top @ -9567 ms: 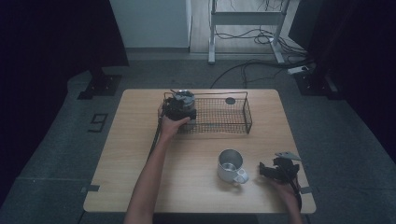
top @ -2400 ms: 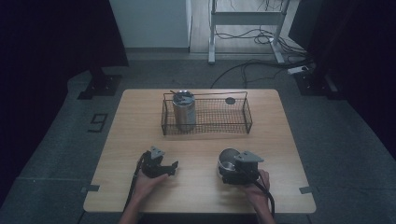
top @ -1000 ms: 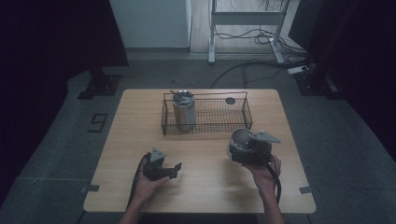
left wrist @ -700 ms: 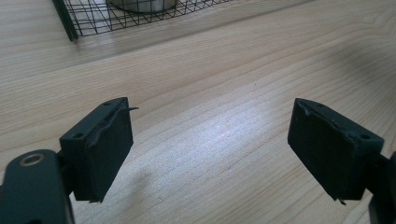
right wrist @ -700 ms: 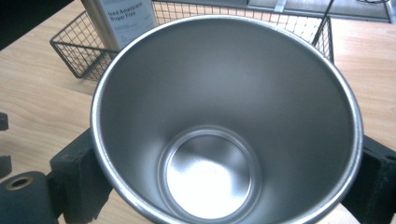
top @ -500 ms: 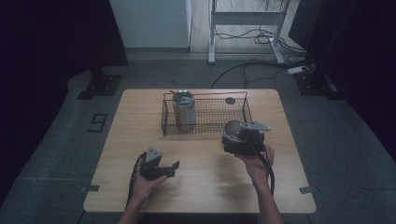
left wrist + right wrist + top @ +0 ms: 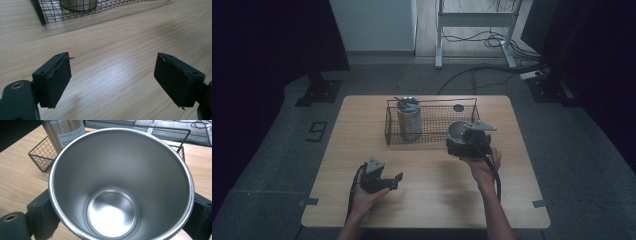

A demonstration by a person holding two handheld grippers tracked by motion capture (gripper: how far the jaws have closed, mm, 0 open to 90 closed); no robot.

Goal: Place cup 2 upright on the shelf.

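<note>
The right gripper [image 7: 464,142] was clamped on a stainless steel cup [image 7: 458,133], its two black jaws pressed against opposite sides of the cup's outer wall. In the right gripper view the cup [image 7: 120,187] stood mouth-up toward the camera, its inside bare and shiny down to the round bottom. From the high view the person's right hand [image 7: 482,162] held the cup at the near right edge of the black wire basket [image 7: 432,107]; whether the cup hung above the wooden table [image 7: 432,200] or rested on it could not be told. Inside the basket's left end stood a steel tumbler [image 7: 408,118], upright, with a printed label on its side that showed in the right gripper view [image 7: 65,130]. The left gripper [image 7: 381,178] lay low over the near left part of the table in the person's left hand [image 7: 364,197], well apart from the basket. Its jaws were spread wide with nothing between them, bare wood showing in the gap in the left gripper view [image 7: 112,75].
</note>
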